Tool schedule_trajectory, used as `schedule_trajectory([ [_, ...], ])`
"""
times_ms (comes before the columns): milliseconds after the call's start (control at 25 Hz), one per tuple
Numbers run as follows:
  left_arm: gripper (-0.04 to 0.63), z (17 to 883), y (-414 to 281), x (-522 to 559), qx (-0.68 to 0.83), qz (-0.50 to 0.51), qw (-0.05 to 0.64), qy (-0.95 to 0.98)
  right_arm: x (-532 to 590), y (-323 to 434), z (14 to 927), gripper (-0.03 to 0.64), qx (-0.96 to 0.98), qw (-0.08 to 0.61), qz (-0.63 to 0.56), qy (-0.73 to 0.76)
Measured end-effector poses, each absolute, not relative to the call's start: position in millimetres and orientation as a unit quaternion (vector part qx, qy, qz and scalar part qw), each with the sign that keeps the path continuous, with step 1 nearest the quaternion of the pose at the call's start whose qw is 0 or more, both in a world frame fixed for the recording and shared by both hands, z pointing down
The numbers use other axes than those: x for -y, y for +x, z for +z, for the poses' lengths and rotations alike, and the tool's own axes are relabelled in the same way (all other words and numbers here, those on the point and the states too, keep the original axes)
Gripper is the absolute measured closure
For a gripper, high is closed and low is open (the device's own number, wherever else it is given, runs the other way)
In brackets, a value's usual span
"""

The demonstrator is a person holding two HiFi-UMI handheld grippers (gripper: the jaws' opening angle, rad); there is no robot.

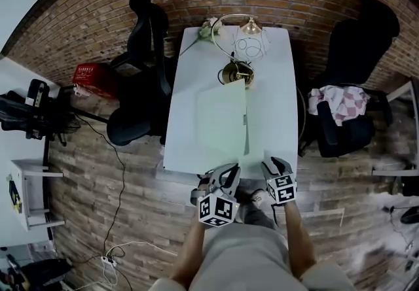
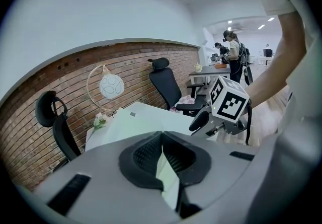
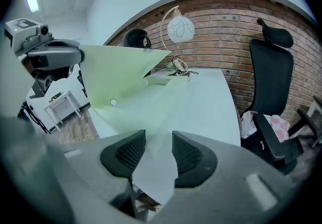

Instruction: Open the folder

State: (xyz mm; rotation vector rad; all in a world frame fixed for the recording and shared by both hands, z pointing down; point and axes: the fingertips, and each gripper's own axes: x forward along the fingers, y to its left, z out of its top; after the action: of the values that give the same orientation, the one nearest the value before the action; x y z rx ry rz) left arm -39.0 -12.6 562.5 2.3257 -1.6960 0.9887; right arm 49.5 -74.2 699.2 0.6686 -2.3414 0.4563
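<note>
Centrally, a pale green folder (image 1: 222,119) is lying on a white table (image 1: 275,100), with its thin cover standing raised off the leaf beneath. At the folder's 6 o'clock, the left gripper (image 1: 224,171) is pinching the cover's near edge, jaws closed on it. At 5 o'clock, the right gripper (image 1: 275,167) is holding its jaws apart, with a pale sheet (image 3: 156,167) lying loose between them. Far out at 9 o'clock, a red basket (image 1: 91,79) is sitting; its contents cannot be made out. A black chair (image 1: 141,87) is crowding the table's left edge. A lamp (image 1: 237,71) is standing at the folder's 12 o'clock. White tabletop is showing at 3 o'clock, and a second chair (image 1: 357,54) is bearing a checked cloth (image 1: 340,101).
</note>
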Motion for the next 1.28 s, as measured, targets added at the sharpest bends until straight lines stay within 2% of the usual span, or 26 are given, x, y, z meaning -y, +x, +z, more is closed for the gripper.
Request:
schedule_trajectory([
  [1280,0.592,514.4,-123.4,-25.9,0.703,0.241,0.075,0.665,76.8,50.5,699.0,0.446,0.897,0.333,0.161,0.241],
])
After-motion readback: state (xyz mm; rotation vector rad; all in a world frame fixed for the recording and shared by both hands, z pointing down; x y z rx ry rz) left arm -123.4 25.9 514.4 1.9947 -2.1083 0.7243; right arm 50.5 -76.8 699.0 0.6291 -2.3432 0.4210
